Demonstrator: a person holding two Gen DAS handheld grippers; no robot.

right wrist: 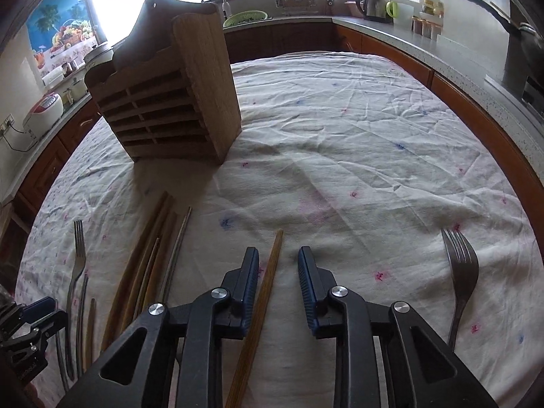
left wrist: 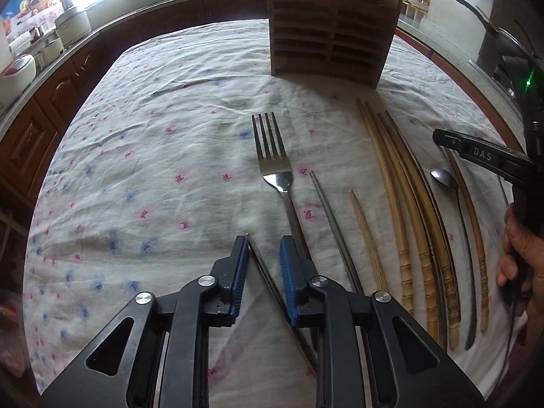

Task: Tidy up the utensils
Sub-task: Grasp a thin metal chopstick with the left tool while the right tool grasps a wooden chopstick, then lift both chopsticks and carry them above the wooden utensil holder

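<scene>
My left gripper [left wrist: 265, 248] has its jaws narrow around a metal chopstick [left wrist: 272, 289] that crosses them slantwise, touching the left pad's tip and the right pad's base. A fork [left wrist: 275, 166] lies just ahead of it on the cloth. My right gripper [right wrist: 277, 255] stands over a brown wooden chopstick [right wrist: 268, 278], which lies beside the left pad with a clear gap to the right pad. The slotted wooden holder [right wrist: 170, 102] stands upright at the far side of the table. Several bamboo chopsticks [left wrist: 401, 204] and a spoon [left wrist: 443, 176] lie in a row between the grippers.
A second fork [right wrist: 460, 272] lies alone at the right on the flowered tablecloth [right wrist: 340, 136]. Another metal chopstick [left wrist: 331, 224] and a short wooden one [left wrist: 365, 231] lie right of the first fork. A hand [left wrist: 520, 248] holds the right gripper. Kitchen counters [right wrist: 391, 30] ring the table.
</scene>
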